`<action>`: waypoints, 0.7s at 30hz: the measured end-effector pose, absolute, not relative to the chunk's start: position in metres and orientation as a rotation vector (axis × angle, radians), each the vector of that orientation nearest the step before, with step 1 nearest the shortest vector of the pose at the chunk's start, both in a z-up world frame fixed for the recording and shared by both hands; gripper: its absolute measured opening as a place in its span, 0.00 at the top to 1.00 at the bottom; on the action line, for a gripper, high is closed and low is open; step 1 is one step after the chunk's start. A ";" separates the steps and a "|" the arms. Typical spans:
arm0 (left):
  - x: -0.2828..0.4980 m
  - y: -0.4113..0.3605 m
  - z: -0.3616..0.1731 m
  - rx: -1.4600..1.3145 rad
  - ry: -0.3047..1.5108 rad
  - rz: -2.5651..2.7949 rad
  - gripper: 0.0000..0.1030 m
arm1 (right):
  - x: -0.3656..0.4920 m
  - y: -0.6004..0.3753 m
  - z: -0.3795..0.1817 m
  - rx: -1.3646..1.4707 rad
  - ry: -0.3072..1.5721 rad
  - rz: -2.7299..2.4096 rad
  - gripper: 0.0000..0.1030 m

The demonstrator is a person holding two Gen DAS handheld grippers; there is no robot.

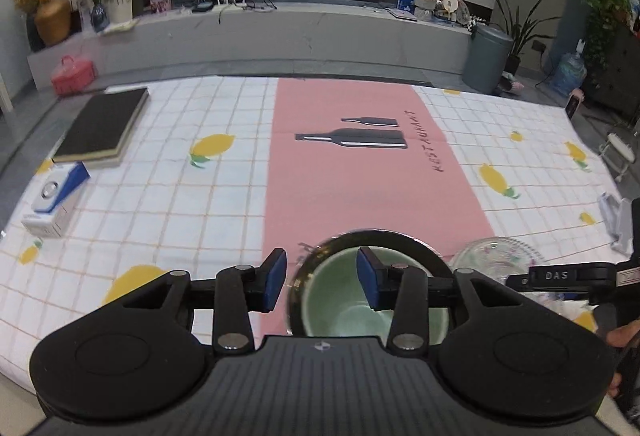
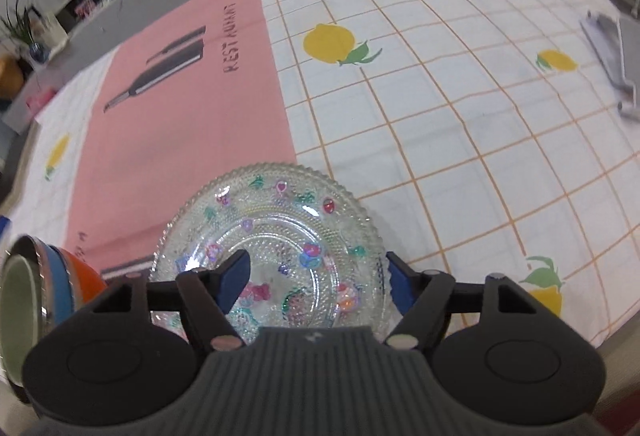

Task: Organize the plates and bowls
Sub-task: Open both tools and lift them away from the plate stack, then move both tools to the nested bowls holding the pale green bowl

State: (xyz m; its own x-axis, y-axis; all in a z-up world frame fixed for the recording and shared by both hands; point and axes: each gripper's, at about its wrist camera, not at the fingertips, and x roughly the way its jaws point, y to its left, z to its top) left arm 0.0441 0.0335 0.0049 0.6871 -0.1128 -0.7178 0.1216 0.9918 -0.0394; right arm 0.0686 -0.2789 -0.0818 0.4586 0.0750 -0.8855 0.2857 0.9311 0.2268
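A bowl with a pale green inside and dark rim [image 1: 340,300] sits near the table's front edge on the pink cloth strip; in the right wrist view [image 2: 24,312] its outside shows blue and orange bands. My left gripper [image 1: 322,282] is open, its jaws straddling the bowl's left rim. A clear beaded glass plate with coloured fruit prints [image 2: 280,236] lies right of the bowl; it also shows in the left wrist view [image 1: 496,256]. My right gripper [image 2: 316,278] is open, its jaws straddling the plate's right side: one pad over the plate, the other outside the rim.
A checked lemon-print tablecloth [image 1: 168,196] covers the table. A dark book [image 1: 102,126] and a white-blue box [image 1: 56,200] lie at the left. A grey metal object [image 2: 612,48] lies at the right edge. A TV console stands beyond the table.
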 end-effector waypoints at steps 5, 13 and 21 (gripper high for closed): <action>0.043 0.041 0.009 -0.014 0.790 -0.121 0.53 | 0.072 -0.272 -0.083 0.343 1.093 -0.117 0.31; 0.046 0.052 0.012 -0.080 0.804 -0.160 0.52 | 0.078 -0.255 -0.083 0.306 1.097 -0.087 0.31; 0.051 0.052 0.003 -0.080 0.838 -0.167 0.51 | 0.071 -0.264 -0.070 0.396 1.073 -0.066 0.32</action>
State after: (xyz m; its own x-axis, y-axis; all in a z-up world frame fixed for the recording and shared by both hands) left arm 0.0513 0.0521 0.0026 0.6569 -0.1784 -0.7326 0.1157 0.9839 -0.1359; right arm 0.0713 -0.2644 -0.0703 0.4827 0.1381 -0.8648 0.2423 0.9279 0.2834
